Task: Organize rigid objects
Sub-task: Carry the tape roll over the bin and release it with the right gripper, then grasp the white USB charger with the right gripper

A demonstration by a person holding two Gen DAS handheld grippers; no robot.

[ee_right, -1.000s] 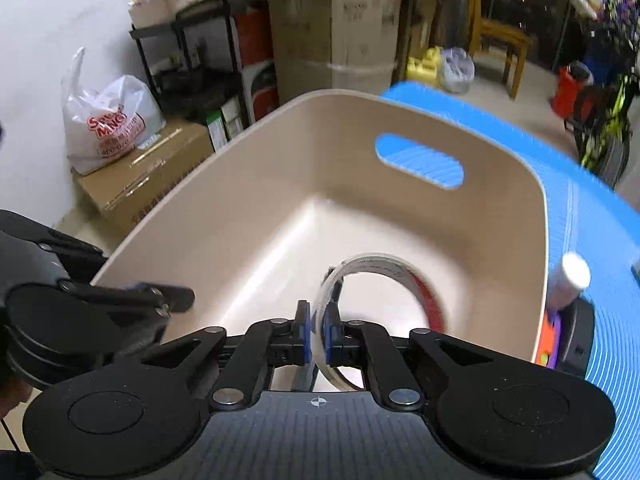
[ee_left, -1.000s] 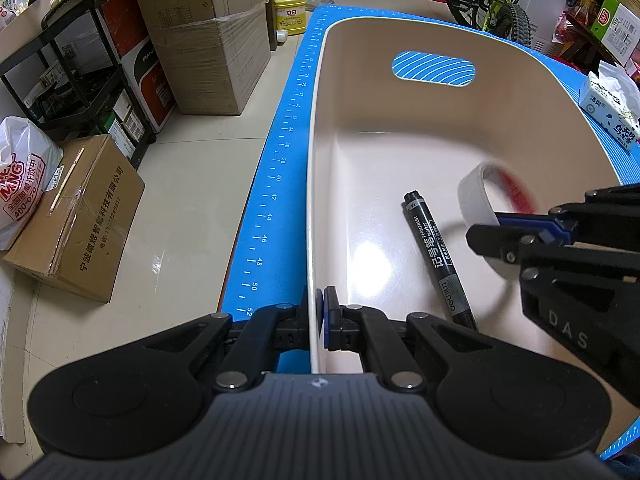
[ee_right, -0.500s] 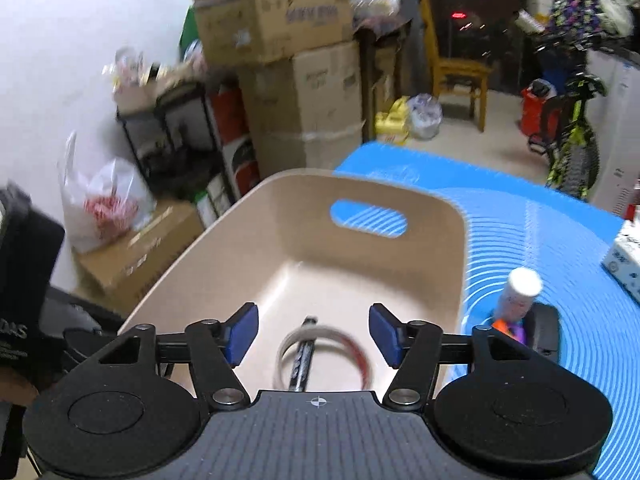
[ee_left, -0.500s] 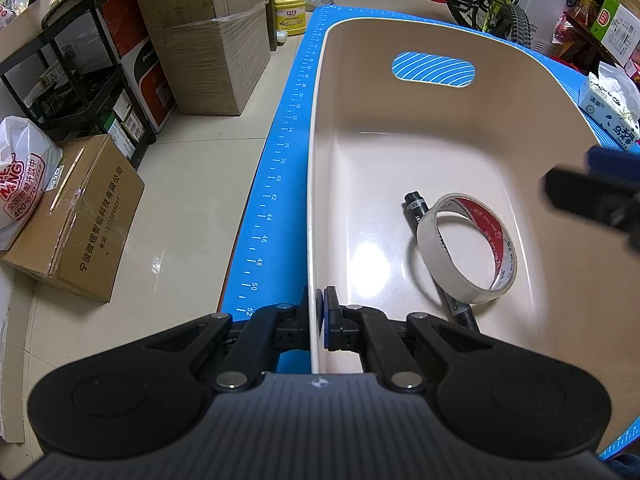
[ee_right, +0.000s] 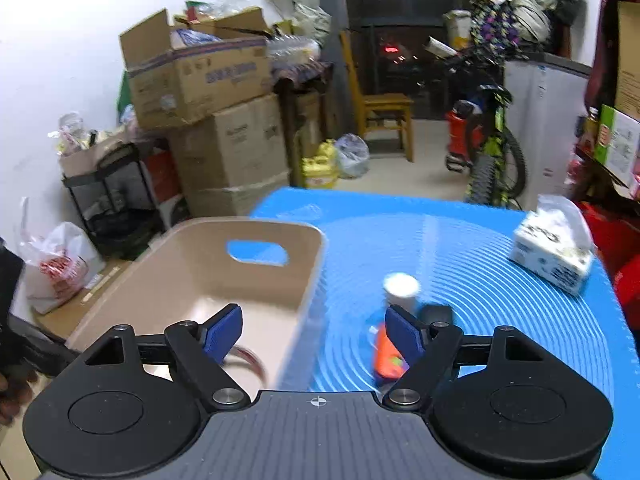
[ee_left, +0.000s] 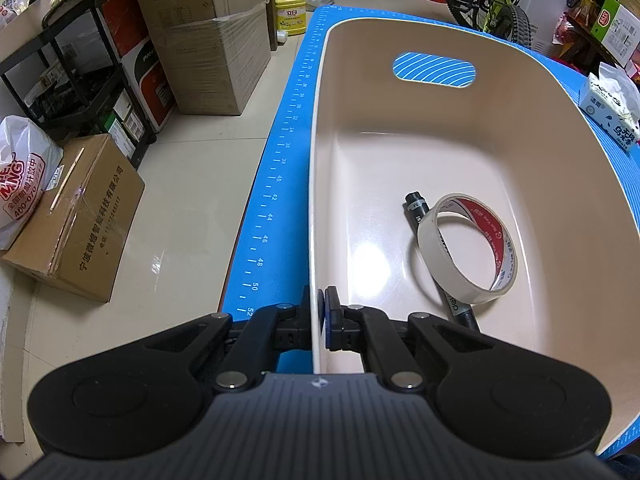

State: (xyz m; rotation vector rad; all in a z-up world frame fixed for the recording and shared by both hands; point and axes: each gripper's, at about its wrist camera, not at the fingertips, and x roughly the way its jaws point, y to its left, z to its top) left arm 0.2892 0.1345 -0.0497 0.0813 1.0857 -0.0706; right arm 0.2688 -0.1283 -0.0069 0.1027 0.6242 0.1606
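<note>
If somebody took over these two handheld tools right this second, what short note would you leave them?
Left tool: shut on the near wall of the beige tub, steadying it.
Right tool: jaws have just been opening, nothing between them, over the tub's right rim.
Done: tape roll lies in the tub on top of the black marker.
Left: the white-capped orange bottle and a dark object beside it, both on the blue mat.

Each tool, the left tool (ee_left: pixel 318 312) and the right tool (ee_right: pixel 314 330), is matte black: a ribbed dark grey housing with a small crosshair mark, two round black discs at its sides, angled link arms with silver screws, and fingers (ee_right: pixel 224 330) faced with blue pads.
</note>
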